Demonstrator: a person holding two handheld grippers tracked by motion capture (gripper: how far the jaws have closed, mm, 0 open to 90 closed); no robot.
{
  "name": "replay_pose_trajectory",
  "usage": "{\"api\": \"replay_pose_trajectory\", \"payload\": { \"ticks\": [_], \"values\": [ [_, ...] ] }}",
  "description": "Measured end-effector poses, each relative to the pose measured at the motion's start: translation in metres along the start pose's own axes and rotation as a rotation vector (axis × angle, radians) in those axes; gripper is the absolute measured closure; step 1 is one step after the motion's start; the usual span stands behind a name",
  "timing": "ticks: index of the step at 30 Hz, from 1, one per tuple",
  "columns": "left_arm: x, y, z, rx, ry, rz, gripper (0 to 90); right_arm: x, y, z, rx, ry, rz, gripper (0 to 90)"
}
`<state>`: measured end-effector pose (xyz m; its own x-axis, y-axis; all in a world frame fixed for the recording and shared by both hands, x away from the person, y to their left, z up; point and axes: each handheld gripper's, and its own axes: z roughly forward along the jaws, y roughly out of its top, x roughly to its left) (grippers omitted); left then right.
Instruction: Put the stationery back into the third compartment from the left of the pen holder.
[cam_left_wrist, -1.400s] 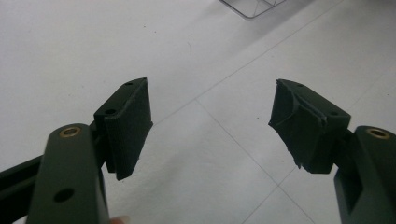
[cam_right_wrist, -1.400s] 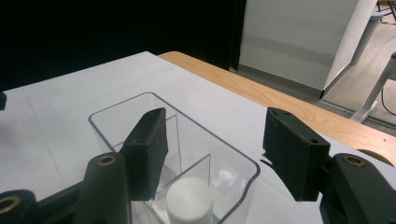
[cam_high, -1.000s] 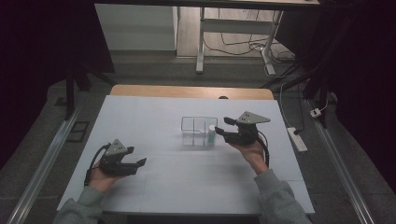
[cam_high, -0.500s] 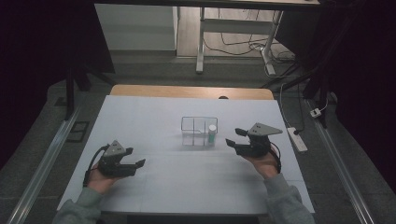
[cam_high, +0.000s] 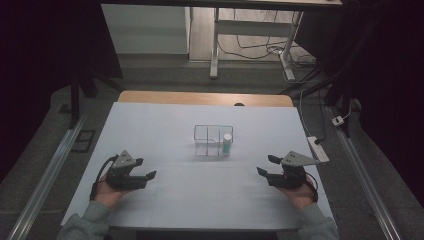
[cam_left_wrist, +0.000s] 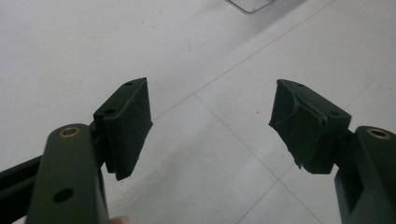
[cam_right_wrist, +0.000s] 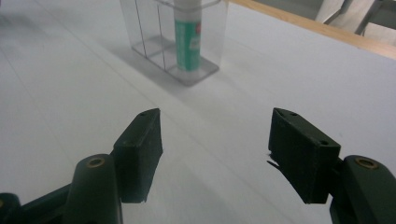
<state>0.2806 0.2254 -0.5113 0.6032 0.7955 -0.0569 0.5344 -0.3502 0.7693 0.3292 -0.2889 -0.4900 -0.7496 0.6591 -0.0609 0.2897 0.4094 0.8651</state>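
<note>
Beyond right hand-held gripper (cam_right_wrist: 215, 156), jaws just widening, empty, green-labelled tube (cam_right_wrist: 187, 39), label legible

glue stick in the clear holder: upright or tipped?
Upright. The glue stick stands on its base in the right-hand compartment of the clear holder; in the high view its white cap points straight up, and neither gripper touches it.
</note>
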Motion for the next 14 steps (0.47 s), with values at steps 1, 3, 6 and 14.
{"api": "replay_pose_trajectory", "payload": {
  "ticks": [1,3,6,14],
  "values": [
    [0.0,0.001,0.0,0.0,0.001,0.003,28.5,0.0,-0.004,-0.003,-0.001,-0.006,0.004,34.4],
    [0.0,0.001,0.0,-0.004,0.001,0.002,28.4,-0.002,-0.009,-0.007,0.003,-0.004,0.014,34.4],
    [0.001,0.001,0.001,-0.003,0.002,0.003,28.4,-0.003,-0.013,-0.01,0.01,-0.016,0.021,34.5],
    [0.001,0.001,0.0,-0.002,0.005,0.003,27.8,-0.003,-0.014,-0.009,0.01,-0.015,0.017,34.4]
  ]
}}
